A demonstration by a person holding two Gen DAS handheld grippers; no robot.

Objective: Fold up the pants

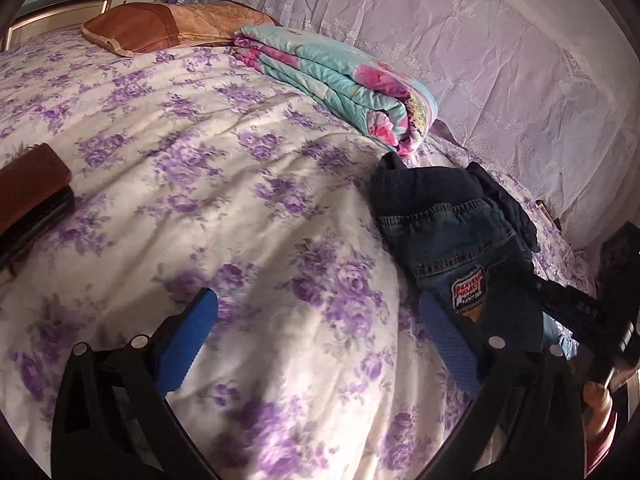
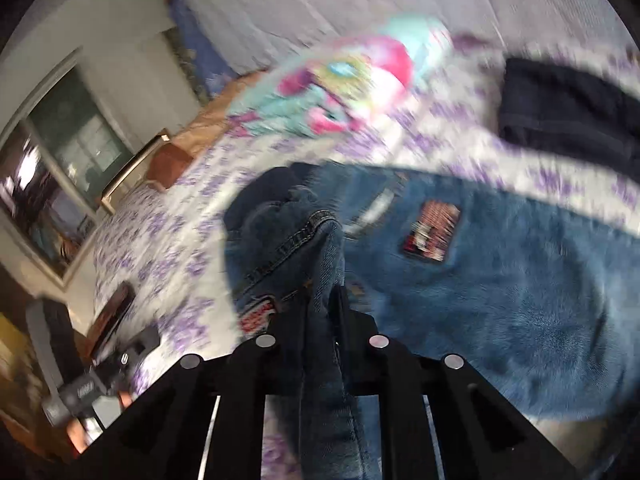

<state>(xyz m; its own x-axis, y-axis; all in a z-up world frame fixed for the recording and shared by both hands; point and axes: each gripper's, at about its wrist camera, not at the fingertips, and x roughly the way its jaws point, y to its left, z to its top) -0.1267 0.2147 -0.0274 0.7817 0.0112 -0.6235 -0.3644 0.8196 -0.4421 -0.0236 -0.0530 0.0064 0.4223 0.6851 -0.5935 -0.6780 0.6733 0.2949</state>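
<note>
Small blue denim pants (image 1: 448,240) with a dark ribbed waistband and a red-white patch hang at the right of the left wrist view, lifted over the bed. My left gripper (image 1: 320,320) is open and empty, its blue pads (image 1: 188,344) spread above the floral bedspread, left of the pants. My right gripper (image 2: 324,312) is shut on a fold of the denim pants (image 2: 500,280), which spread out blurred beyond it. The right gripper also shows in the left wrist view (image 1: 576,308) at the right edge.
The bed (image 1: 200,160) has a white and purple floral cover. A folded teal and pink quilt (image 1: 344,80) and a brown pillow (image 1: 160,28) lie at the far side. A brown case (image 1: 32,196) lies left. A dark garment (image 2: 568,108) lies beyond the pants.
</note>
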